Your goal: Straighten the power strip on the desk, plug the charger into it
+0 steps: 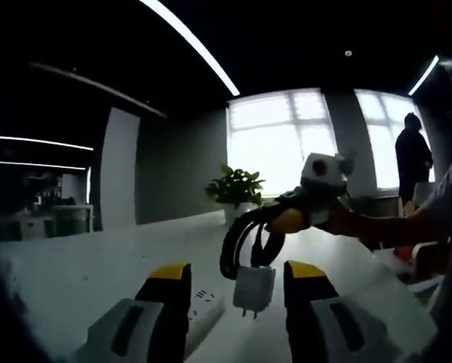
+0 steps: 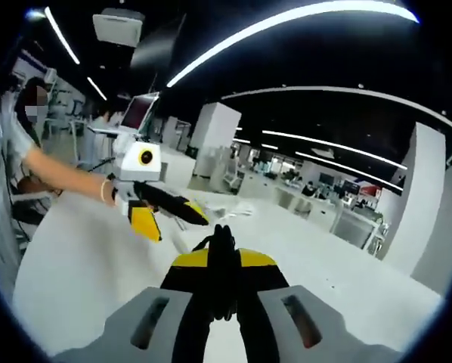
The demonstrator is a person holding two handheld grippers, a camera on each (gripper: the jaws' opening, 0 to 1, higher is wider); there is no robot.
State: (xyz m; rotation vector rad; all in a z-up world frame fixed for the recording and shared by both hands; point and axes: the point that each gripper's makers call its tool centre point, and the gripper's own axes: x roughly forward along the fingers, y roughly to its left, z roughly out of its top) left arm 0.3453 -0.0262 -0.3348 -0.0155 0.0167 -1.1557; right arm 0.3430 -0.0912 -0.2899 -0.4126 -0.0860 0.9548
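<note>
In the left gripper view a white charger (image 1: 254, 291) hangs prongs-down above the white desk (image 1: 75, 280), between the jaws of my left gripper (image 1: 237, 276), which stands open and touches nothing. Its coiled black cable (image 1: 241, 242) is pinched by my right gripper (image 1: 277, 221), which reaches in from the right. The white power strip (image 1: 205, 304) lies on the desk, partly hidden behind my left jaw. In the right gripper view my right gripper (image 2: 222, 261) is shut on the black cable (image 2: 221, 246). My left gripper (image 2: 179, 225) stands open ahead of it, held by a person's hand.
A potted plant (image 1: 234, 189) stands at the desk's far edge before bright windows. A person (image 1: 413, 155) stands by the window at right. An orange and white object (image 1: 407, 261) lies on the desk at right. Office desks and monitors (image 2: 137, 112) fill the background.
</note>
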